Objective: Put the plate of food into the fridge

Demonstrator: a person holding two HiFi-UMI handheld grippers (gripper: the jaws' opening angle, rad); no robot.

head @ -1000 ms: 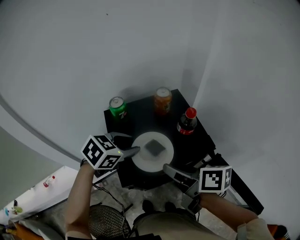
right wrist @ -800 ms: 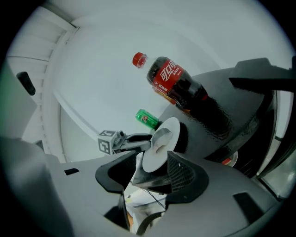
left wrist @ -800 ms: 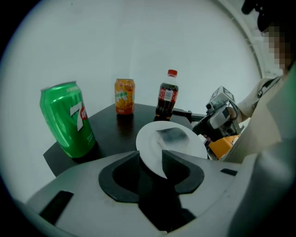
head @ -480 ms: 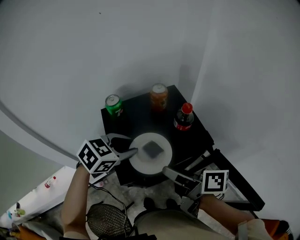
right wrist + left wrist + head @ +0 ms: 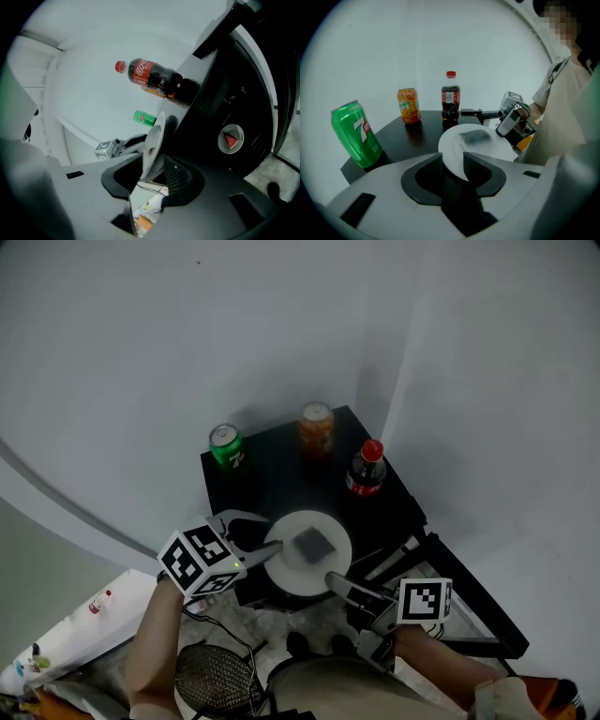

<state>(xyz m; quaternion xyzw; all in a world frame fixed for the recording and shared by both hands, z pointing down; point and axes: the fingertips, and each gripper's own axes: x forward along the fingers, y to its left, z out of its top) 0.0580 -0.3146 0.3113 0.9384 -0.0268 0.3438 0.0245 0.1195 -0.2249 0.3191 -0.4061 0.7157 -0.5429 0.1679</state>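
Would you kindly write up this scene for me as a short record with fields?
Support: black surface
Plate: white plate with a dark piece of food, at the near edge
Drinks: green can, orange can, cola bottle, all upright behind the plate
Left gripper: jaws have just been closing, now on the plate's left rim
Right gripper: jaws have just been closing, now on the plate's near rim

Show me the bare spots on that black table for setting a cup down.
Bare: the table middle, bordered by green can, orange can, cola bottle and plate; also the right corner between bottle and plate. Crowded: back edge and front edge.
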